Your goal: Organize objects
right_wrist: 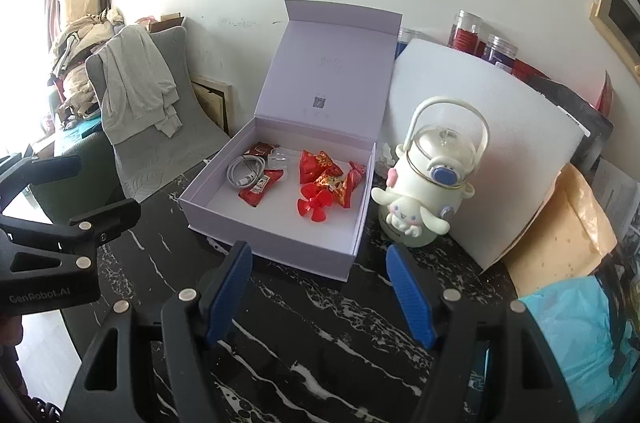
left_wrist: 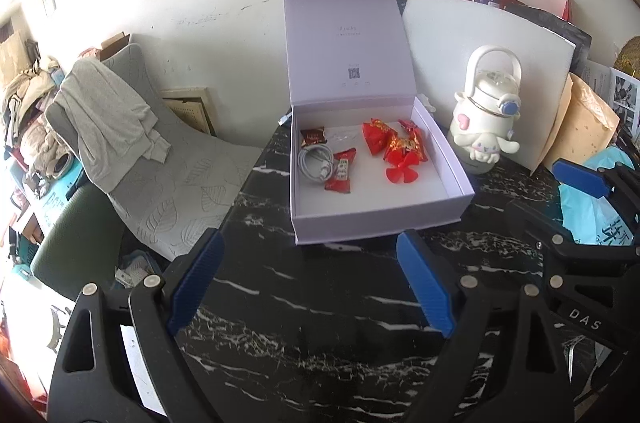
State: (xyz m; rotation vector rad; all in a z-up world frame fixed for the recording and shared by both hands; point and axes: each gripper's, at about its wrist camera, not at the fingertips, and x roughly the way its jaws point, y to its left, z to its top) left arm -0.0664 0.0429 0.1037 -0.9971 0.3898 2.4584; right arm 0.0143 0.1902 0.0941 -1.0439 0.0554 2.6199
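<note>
Inside the lilac box (left_wrist: 372,223), toward its back half: red candy packets (left_wrist: 394,143), a coiled grey cable (left_wrist: 314,161) and a red plastic propeller (left_wrist: 402,169), all loose on the white floor, front half bare. Hinged at the box's back wall and standing upright: lid (left_wrist: 344,43). Just right of the box, near its side wall but apart from it: white cartoon bottle (left_wrist: 486,115) with a loop handle, upright. Under the box: black marbled table (left_wrist: 320,323). In front of the box, hovering over the table: left gripper (left_wrist: 310,237), fingers spread wide, holding nothing. Front-right of the box: right gripper (right_wrist: 318,249), likewise spread and empty. Probably at the closing step, with nothing small and loose seen outside the box. To do it well, reach over the box with one gripper, pinch the lid's top flap lightly and swing it forward along the hinge instead of pressing straight down. Brace the box's front wall with the other gripper against likely sliding on the polished stone. Check first for any packet or cable loop poking above the rim. Keep clear of the bottle to the box's right, top-heavy by the look of it and easily knocked.
</note>
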